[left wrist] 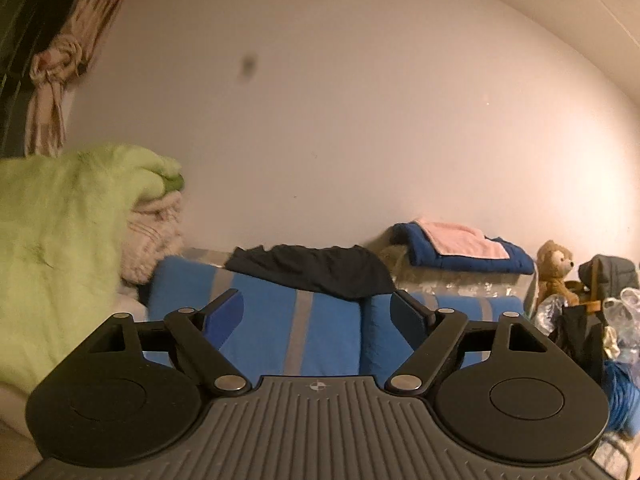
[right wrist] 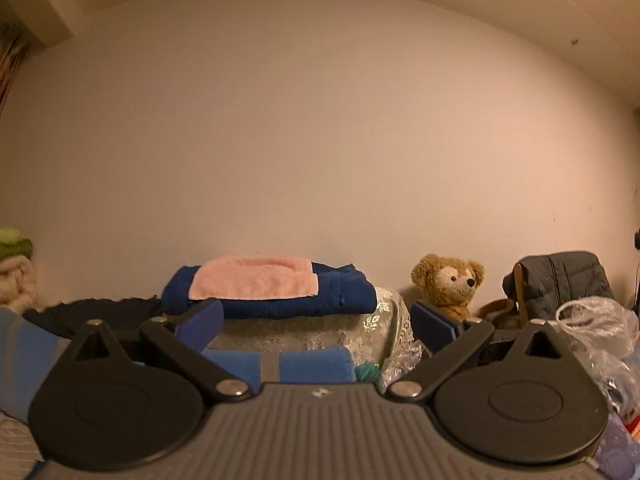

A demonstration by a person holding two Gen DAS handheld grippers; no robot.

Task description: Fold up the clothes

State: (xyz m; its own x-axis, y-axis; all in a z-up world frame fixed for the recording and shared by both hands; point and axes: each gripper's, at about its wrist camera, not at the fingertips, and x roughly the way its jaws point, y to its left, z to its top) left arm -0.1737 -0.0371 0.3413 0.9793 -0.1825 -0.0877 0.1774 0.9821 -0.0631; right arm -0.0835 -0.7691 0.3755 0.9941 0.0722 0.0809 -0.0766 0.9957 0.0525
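Observation:
My left gripper (left wrist: pixel 316 308) stands open and level, with nothing between its blue-padded fingers. Beyond it a black garment (left wrist: pixel 316 272) lies crumpled on blue bedding with grey stripes (left wrist: pixel 280 332). Further right, against the wall, sits a folded blue garment (left wrist: pixel 516 264) with a pink towel (left wrist: pixel 460 240) on top. My right gripper (right wrist: pixel 316 322) is also open and holds nothing. It faces the same folded blue garment (right wrist: pixel 340 292) and pink towel (right wrist: pixel 252 280); the black garment (right wrist: pixel 92 312) shows at its left.
A light green blanket (left wrist: pixel 60 240) is heaped over cream bedding (left wrist: pixel 156 236) at the left. A teddy bear (right wrist: pixel 448 280), a dark grey jacket (right wrist: pixel 560 284) and plastic bags (right wrist: pixel 596 328) crowd the right. A bare wall (right wrist: pixel 320 140) stands behind; a knotted curtain (left wrist: pixel 52 80) hangs upper left.

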